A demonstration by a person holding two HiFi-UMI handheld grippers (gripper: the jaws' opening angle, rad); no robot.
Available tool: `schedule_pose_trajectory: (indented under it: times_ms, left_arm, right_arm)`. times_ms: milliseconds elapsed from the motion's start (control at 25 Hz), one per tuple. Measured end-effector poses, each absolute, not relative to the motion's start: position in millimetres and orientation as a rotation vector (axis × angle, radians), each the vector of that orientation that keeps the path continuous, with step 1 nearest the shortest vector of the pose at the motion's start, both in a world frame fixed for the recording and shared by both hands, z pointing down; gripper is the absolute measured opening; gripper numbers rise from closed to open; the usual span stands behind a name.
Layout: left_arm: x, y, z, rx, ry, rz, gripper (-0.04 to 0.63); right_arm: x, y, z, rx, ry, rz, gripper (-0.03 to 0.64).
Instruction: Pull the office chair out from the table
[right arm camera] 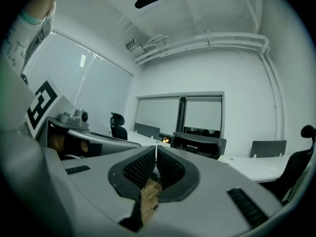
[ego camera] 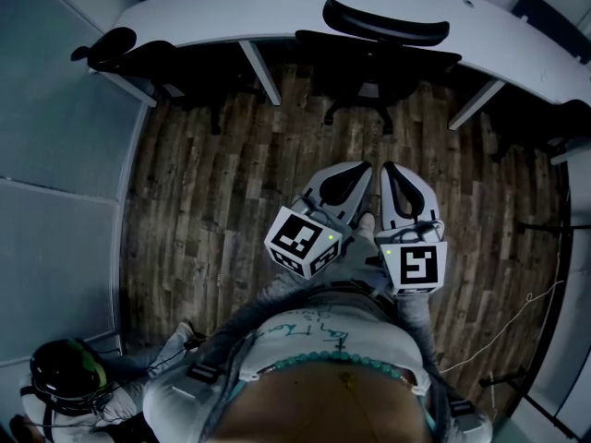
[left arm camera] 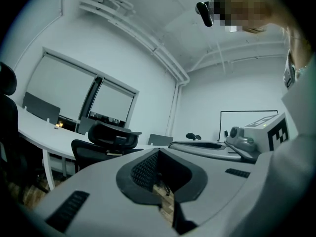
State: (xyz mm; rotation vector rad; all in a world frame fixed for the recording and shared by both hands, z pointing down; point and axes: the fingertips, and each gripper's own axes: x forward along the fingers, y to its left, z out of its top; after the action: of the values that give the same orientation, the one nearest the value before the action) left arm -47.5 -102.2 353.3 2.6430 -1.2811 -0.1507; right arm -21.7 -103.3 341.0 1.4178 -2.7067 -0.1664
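Overhead, the head view showed the left gripper [ego camera: 351, 175] and right gripper [ego camera: 395, 178] side by side, well apart from the office chair [ego camera: 383, 40] tucked under the far table [ego camera: 231, 3]. The left gripper view showed its jaws closed and empty, with the chair far left. The right gripper view showed its jaws likewise pressed together, with the chair far ahead.

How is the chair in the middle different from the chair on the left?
The middle chair stands at the middle of the table; the left chair stands at its left end. The middle chair's base shows clearly on the wooden floor; the left chair's base is mostly lost in shadow. Both are black and pushed in against the white table.
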Motion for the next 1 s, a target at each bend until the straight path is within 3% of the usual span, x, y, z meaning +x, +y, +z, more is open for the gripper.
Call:
schedule_pose_trajectory:
  times_ms: [1000]
  left_arm:
    - [-1,-242,344,2.601,-1.384,-0.13,0.011]
  right_arm:
    - [27,-246,332,1.304,-2.73,-0.184,0.019]
